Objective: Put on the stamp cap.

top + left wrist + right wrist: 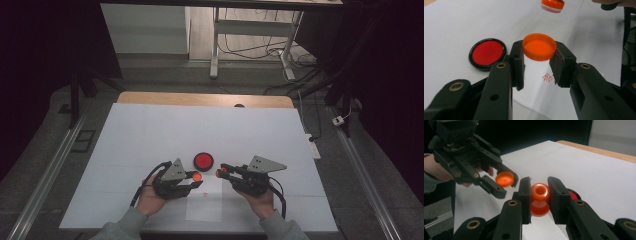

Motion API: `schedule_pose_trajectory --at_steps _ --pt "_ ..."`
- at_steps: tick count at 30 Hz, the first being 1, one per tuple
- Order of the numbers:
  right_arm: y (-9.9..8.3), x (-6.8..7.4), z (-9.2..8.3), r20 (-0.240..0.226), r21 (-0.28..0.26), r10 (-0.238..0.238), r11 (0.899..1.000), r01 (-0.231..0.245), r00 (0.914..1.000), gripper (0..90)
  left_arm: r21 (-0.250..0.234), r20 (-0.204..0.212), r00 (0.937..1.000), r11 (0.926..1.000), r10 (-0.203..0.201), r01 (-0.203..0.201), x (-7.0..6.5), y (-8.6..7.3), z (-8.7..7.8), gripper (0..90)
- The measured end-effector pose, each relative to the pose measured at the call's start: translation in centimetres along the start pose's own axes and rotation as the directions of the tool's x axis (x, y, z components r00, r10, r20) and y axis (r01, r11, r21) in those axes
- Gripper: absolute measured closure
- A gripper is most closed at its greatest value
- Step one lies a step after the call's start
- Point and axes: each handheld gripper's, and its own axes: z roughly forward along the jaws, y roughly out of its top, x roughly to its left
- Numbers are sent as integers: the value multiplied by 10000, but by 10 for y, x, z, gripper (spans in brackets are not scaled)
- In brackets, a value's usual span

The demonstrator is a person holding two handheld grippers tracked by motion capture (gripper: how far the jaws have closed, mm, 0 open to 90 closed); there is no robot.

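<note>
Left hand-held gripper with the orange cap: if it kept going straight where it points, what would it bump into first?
Probably the orange stamp held in the right hand-held gripper, straight ahead of the left hand-held gripper and its orange cap; depth is hard to judge.

The left hand-held gripper (192, 181) is held low over the desk (130, 150) in the left hand (150, 199), its jaws pointed right and clamped on an orange cap (539, 47). The right hand-held gripper (223, 173) is held in the right hand (262, 202), pointed left toward it, its jaws closed on an orange stamp (540, 198). The tips are kept near each other, apart.
</note>
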Motion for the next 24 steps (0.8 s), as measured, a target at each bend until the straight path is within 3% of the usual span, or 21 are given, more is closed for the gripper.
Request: schedule_pose_trajectory --at_steps 24 --pt "-1 5 4 -175 85 -125 9999 126 9998 719 373 231 9997 9993 -12 3 -7 -5 22 649"
